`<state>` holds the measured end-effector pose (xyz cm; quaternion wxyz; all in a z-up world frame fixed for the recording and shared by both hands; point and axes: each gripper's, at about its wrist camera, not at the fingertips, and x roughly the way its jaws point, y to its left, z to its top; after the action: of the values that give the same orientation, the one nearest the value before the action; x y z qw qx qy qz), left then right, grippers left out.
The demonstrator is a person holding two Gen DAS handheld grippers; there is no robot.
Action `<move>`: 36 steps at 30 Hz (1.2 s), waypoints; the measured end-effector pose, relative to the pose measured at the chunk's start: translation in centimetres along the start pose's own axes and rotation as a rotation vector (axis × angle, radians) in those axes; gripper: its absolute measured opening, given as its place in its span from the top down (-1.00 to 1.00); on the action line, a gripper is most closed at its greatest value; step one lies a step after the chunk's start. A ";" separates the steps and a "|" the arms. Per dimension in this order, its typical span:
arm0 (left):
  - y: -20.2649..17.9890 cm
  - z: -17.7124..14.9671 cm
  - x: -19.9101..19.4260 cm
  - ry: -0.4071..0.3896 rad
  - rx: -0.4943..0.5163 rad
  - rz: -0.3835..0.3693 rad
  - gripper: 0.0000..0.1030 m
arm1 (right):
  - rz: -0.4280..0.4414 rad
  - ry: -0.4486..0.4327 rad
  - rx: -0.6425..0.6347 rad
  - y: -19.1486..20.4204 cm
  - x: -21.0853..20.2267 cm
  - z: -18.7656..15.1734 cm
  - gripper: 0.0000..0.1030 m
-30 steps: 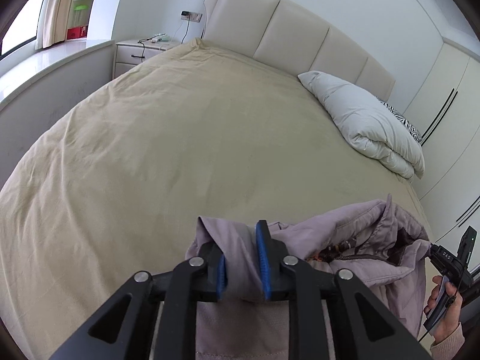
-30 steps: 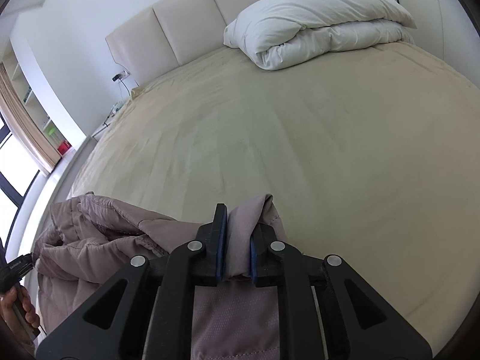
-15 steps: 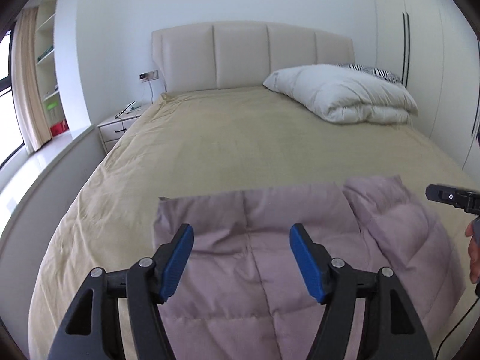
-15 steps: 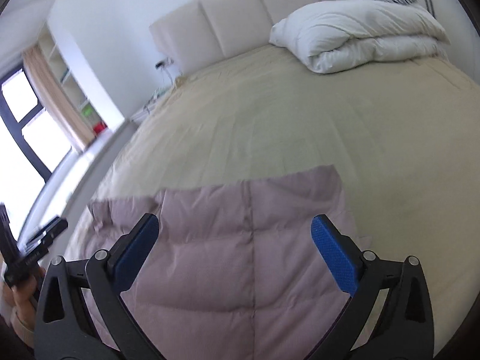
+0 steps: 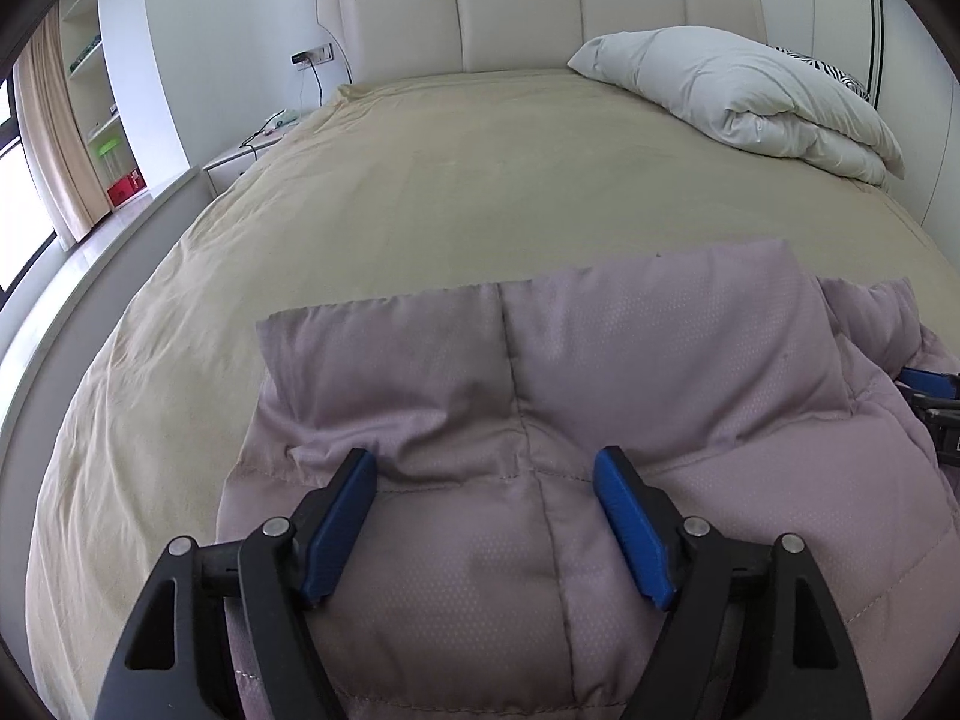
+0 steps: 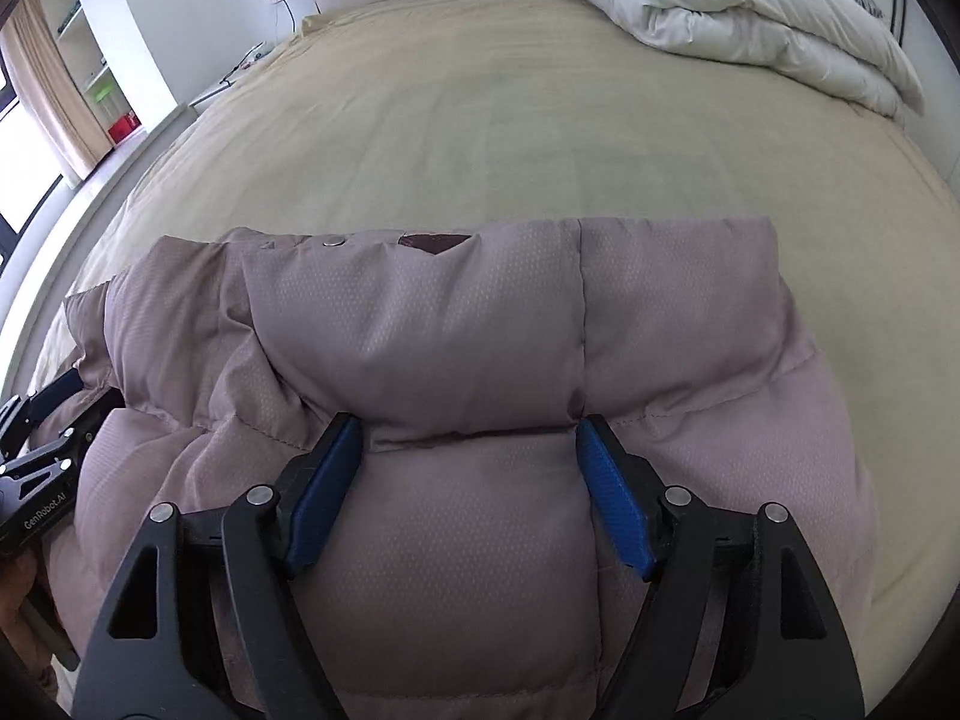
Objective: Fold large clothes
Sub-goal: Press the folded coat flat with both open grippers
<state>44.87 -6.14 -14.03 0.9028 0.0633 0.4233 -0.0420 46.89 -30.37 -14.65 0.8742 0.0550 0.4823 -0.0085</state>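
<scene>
A mauve quilted puffer jacket (image 5: 570, 396) lies on the near end of the beige bed (image 5: 468, 180), its collar turned toward the headboard. My left gripper (image 5: 486, 480) is open, its blue pads low over the jacket's left part just behind the collar seam. My right gripper (image 6: 468, 450) is open too, its pads astride the jacket (image 6: 480, 324) below the collar. A snap and a dark label show at the collar's edge (image 6: 432, 242). Each gripper shows at the edge of the other's view.
A folded white duvet (image 5: 750, 102) lies at the bed's far right by the padded headboard (image 5: 540, 6). A nightstand (image 5: 240, 162) with cables stands at the left, with shelves and a curtain beyond. Wardrobe doors run along the right wall.
A second ago both grippers were shut on the jacket's fabric. They opened half a second ago, and have since dropped low over the jacket, now lying on the bed.
</scene>
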 end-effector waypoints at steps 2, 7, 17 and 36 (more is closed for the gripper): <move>0.1 0.2 0.8 0.009 -0.010 -0.010 -0.55 | -0.025 0.001 -0.018 0.5 1.0 0.4 -0.49; 0.2 0.5 2.2 0.020 -0.023 -0.017 -0.57 | -0.025 0.004 -0.011 0.1 3.1 1.1 -0.53; -0.2 0.5 3.3 0.003 -0.028 -0.017 -0.57 | -0.033 -0.026 -0.006 -0.3 5.2 1.3 -0.55; 0.0 -5.6 -6.7 -0.073 -0.053 -0.056 -0.58 | 0.043 -0.244 -0.039 1.4 -7.8 -7.8 -0.55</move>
<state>36.29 -5.14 -12.42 0.9175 0.0259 0.3925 -0.0582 36.26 -28.50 -12.02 0.9273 0.0469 0.3710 0.0128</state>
